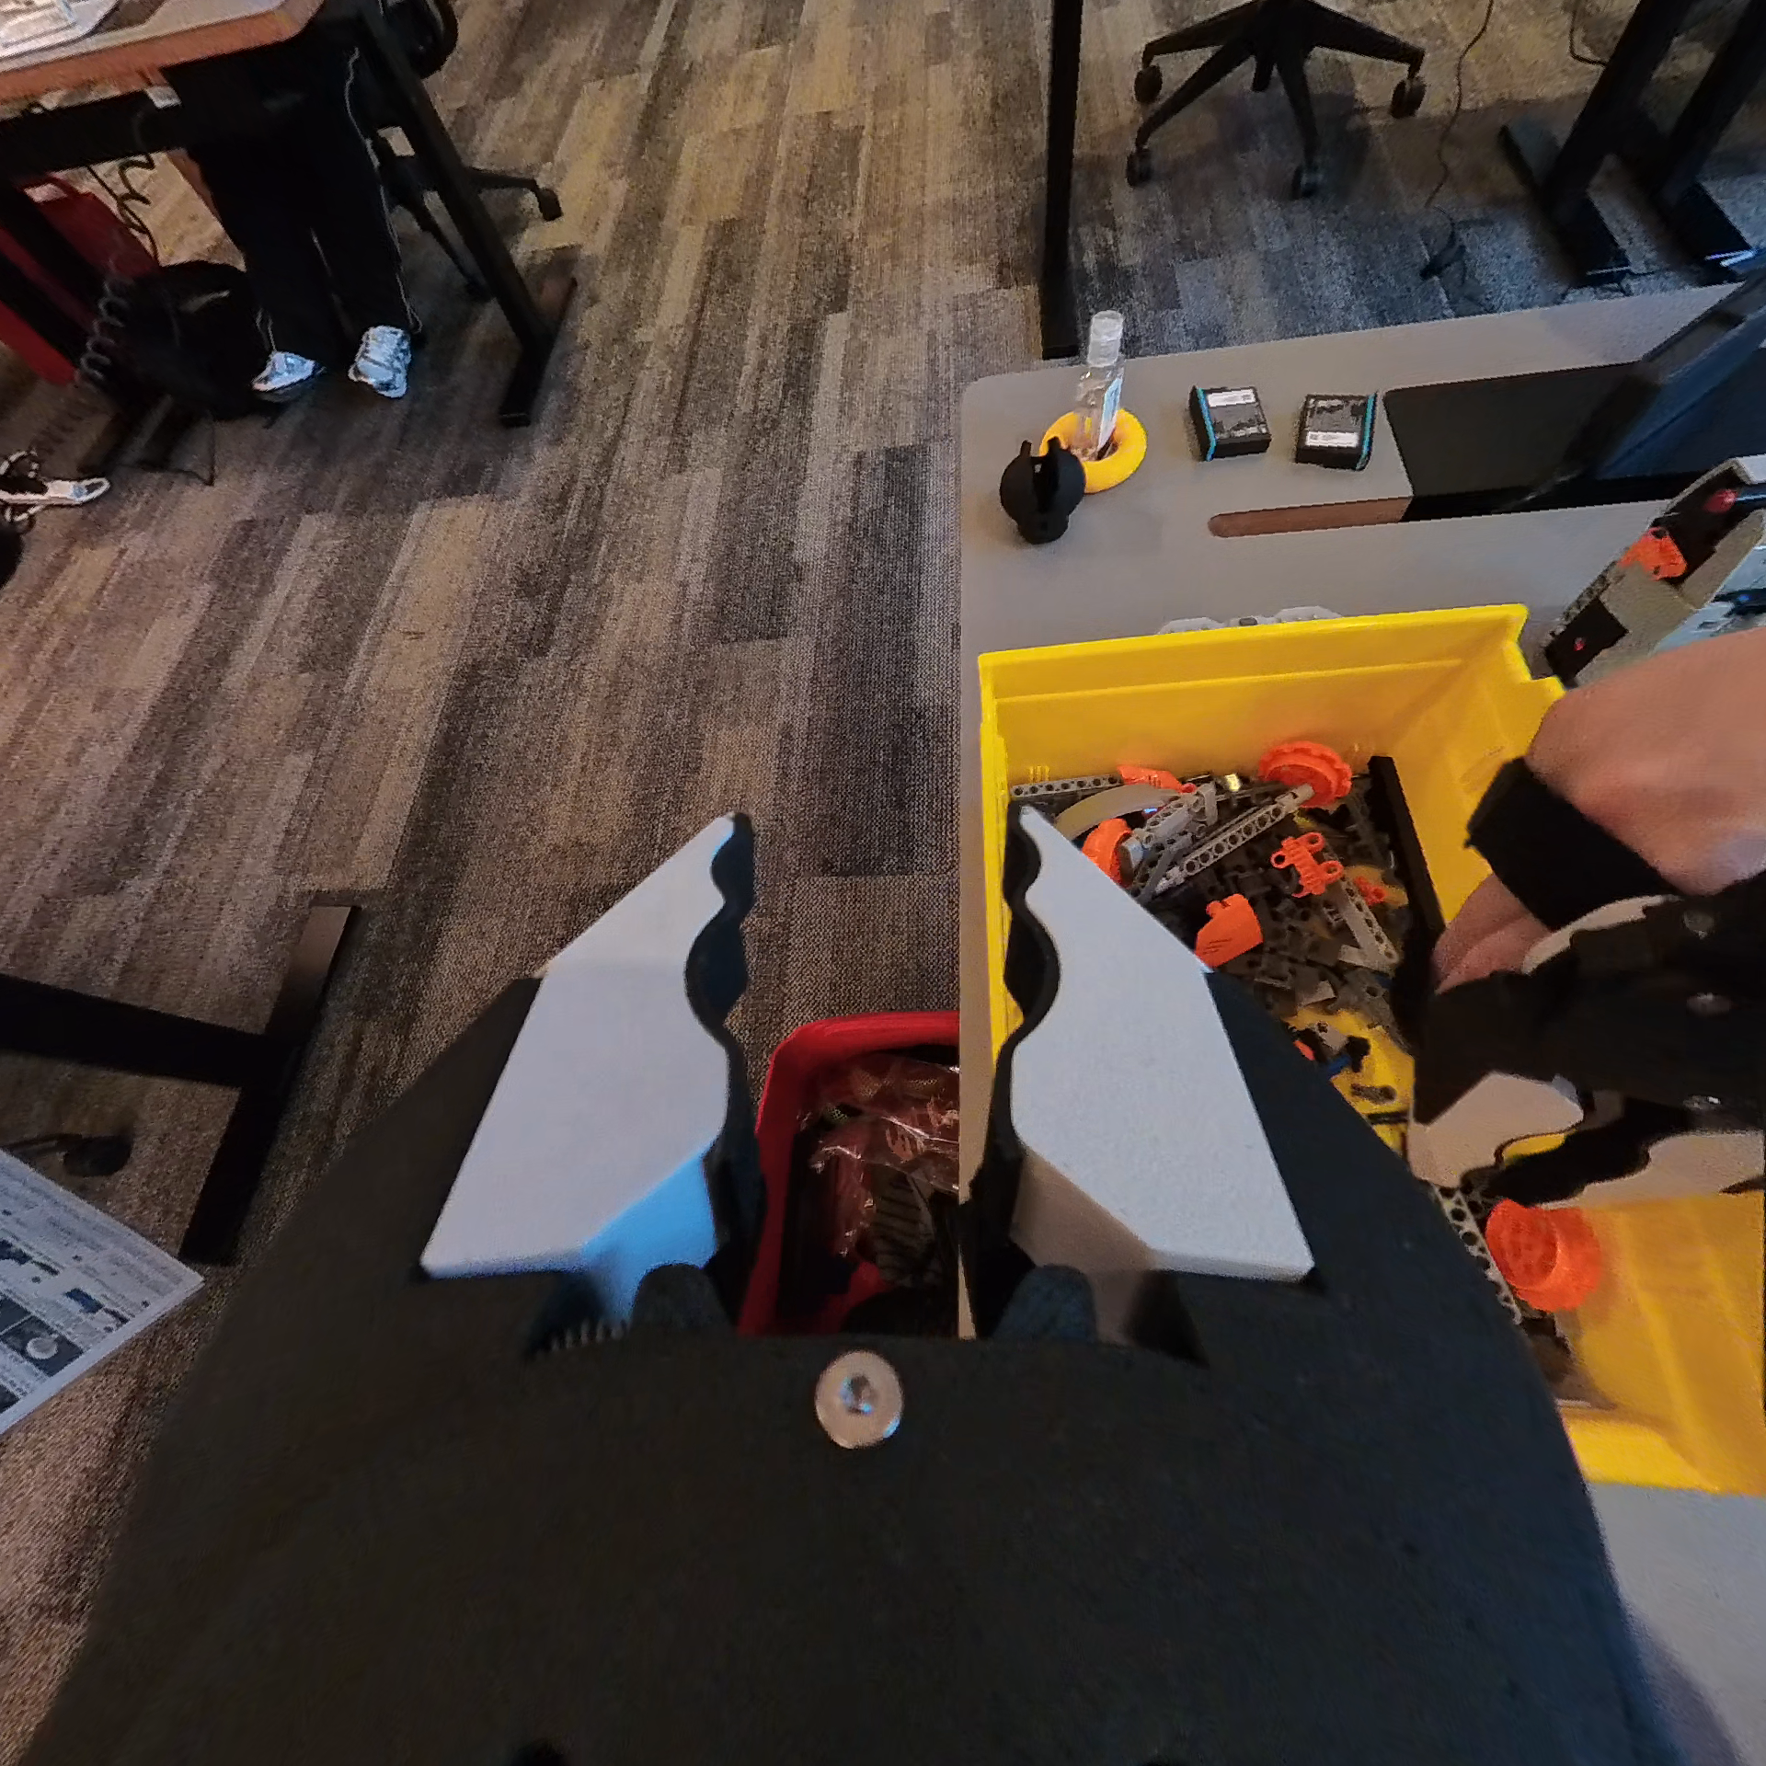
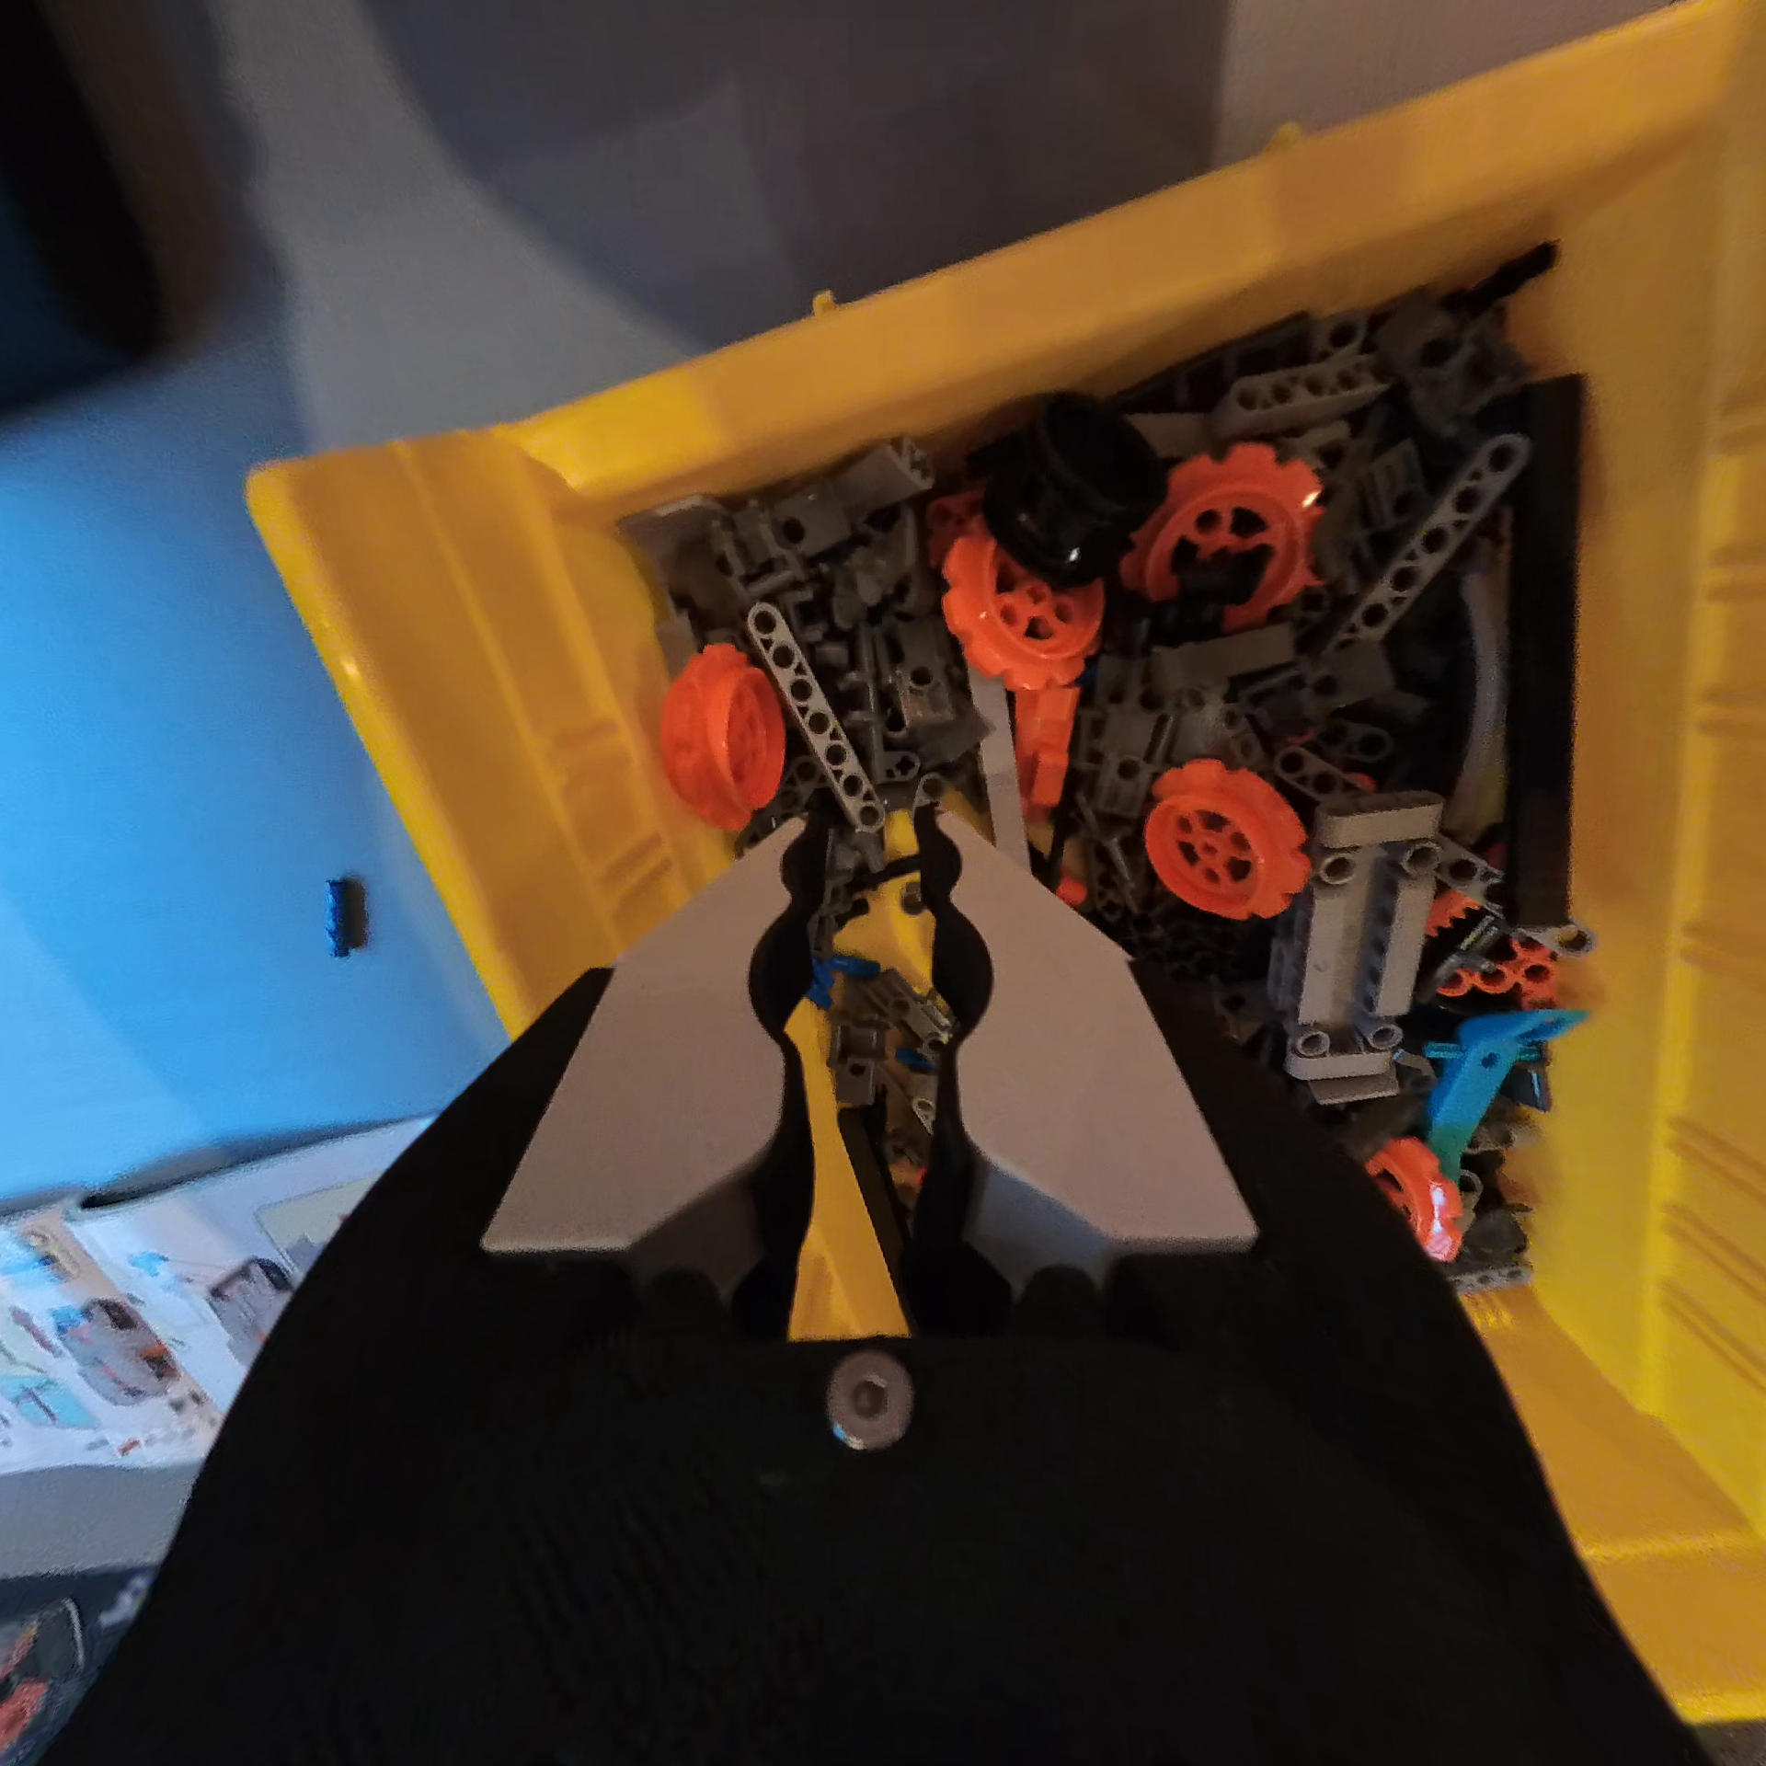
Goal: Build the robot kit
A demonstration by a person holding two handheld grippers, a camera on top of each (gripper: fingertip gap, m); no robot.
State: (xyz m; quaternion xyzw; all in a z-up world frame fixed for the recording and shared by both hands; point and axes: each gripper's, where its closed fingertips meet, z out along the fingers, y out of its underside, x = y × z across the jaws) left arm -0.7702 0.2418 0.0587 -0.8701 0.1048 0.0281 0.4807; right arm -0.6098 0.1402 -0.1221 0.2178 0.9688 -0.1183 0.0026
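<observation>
far left in the left wrist view: dark desk legs (image 1: 449, 191), a person's trouser legs and white shoes (image 1: 334, 361) on grey-brown carpet (image 1: 669, 478), a printed sheet (image 1: 67, 1281) lower down on the floor.

centre: left gripper (image 1: 884, 831) hanging in the air, fingers spread wide, nothing between them; left finger (image 1: 612, 1051) over carpet, right finger (image 1: 1128, 1070) over the table's left edge and the near-left corner of the bin. below the gap, a red box (image 1: 793, 1147) on the floor holding clear bags of dark parts.

right: grey table (image 1: 1099, 573) with a black knob-like piece (image 1: 1040, 492), a clear bottle (image 1: 1099, 382) standing in a yellow ring (image 1: 1128, 449), 2 small black boxes (image 1: 1228, 420) side by side, then a yellow bin (image 1: 1242, 669) filled with grey, black and orange building parts (image 1: 1271, 879). at the far right, a hand (image 1: 1644, 784) strapped to the other gripper, reaching down into that bin.

right wrist view, left to right: a booklet (image 2: 124, 1309) on the table, the yellow bin wall (image 2: 459, 688), an orange wheel (image 2: 721, 736) against it, a grey holed beam (image 2: 817, 726) beside the wheel. right gripper (image 2: 865, 827) down inside the bin, fingers partly closed with a narrow gap, tips at the lower end of the beam among small grey pieces; cannot tell whether anything is pinched. further right, more orange wheels (image 2: 1223, 841), a black wheel (image 2: 1070, 497), a grey block (image 2: 1357, 936), a blue piece (image 2: 1472, 1061).
</observation>
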